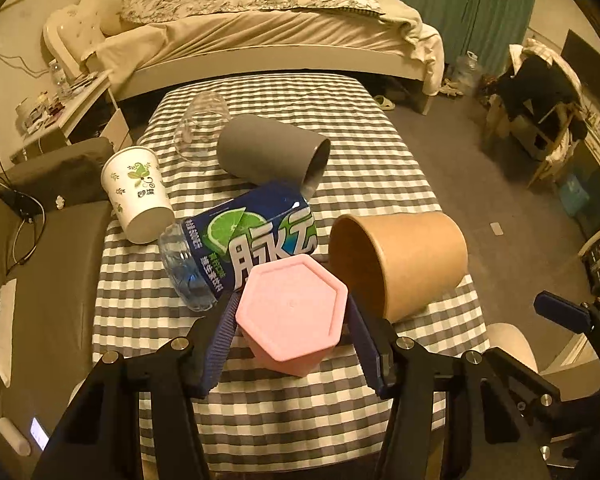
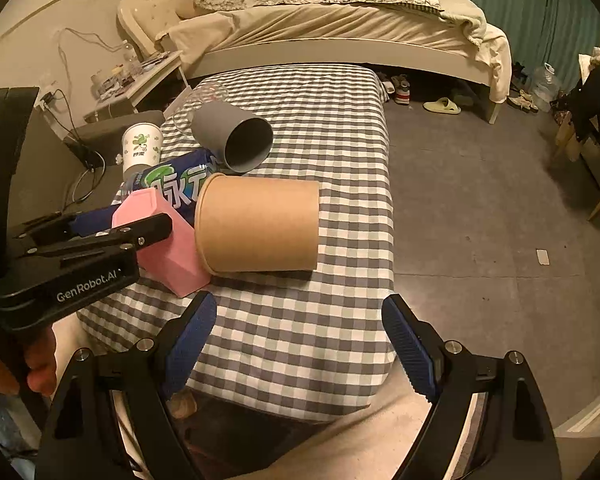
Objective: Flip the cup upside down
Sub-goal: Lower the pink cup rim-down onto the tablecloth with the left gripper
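A bedroom, with a checked tablecloth covering the table in front of the bed. On it, left to right: a white paper cup standing bottom-up, a blue drink bottle on its side, a grey cup tipped over behind it, and a brown paper cup on its side. Your left gripper is clamped on the pink hexagonal cup, base uppermost, near the table's front edge. Your right gripper hangs spread wide, holding nothing
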`<state>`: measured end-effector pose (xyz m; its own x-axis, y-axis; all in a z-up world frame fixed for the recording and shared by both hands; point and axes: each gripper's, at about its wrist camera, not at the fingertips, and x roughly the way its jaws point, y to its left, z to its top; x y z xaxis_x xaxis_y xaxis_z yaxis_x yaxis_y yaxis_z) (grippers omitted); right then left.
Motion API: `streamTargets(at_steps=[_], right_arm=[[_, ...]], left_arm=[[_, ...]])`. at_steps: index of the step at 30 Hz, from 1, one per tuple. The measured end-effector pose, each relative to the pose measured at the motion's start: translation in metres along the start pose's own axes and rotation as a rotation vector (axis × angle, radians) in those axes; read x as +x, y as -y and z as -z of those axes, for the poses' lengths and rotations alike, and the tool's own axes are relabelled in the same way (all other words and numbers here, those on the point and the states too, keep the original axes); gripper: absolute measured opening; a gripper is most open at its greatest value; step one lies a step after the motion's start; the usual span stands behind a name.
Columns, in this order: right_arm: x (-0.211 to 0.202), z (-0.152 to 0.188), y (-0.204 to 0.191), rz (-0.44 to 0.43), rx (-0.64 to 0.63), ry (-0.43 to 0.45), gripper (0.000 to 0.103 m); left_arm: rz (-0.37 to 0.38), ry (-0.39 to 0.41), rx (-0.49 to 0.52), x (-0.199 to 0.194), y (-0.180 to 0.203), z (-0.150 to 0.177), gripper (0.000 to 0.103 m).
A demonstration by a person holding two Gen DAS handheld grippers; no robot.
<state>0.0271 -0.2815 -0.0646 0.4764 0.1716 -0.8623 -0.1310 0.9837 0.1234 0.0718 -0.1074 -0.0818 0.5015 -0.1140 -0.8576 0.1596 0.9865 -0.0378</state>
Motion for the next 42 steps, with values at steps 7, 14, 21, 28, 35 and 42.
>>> streamTargets(at_steps=[7, 14, 21, 28, 35, 42], right_arm=[[-0.009, 0.001, -0.002, -0.004, 0.004, 0.028, 0.085], [-0.031, -0.008, -0.01, 0.015, -0.014, 0.093, 0.085], [-0.061, -0.015, -0.034, 0.048, -0.063, 0.183, 0.085], [-0.082, -0.016, -0.061, 0.066, -0.085, 0.258, 0.085], [-0.081, -0.001, -0.081, 0.08, -0.083, 0.299, 0.085], [-0.052, 0.025, -0.079, 0.134, -0.043, 0.328, 0.085]], left_arm=[[0.037, 0.041, -0.001, -0.009, -0.003, 0.004, 0.066], [0.044, 0.138, -0.028, -0.041, -0.015, -0.002, 0.071], [0.045, 0.264, -0.058, -0.086, -0.037, -0.002, 0.071], [-0.001, 0.359, -0.05, -0.12, -0.058, 0.015, 0.071], [-0.02, 0.38, -0.063, -0.122, -0.071, 0.042, 0.071], [-0.05, 0.391, -0.062, -0.111, -0.075, 0.067, 0.082]])
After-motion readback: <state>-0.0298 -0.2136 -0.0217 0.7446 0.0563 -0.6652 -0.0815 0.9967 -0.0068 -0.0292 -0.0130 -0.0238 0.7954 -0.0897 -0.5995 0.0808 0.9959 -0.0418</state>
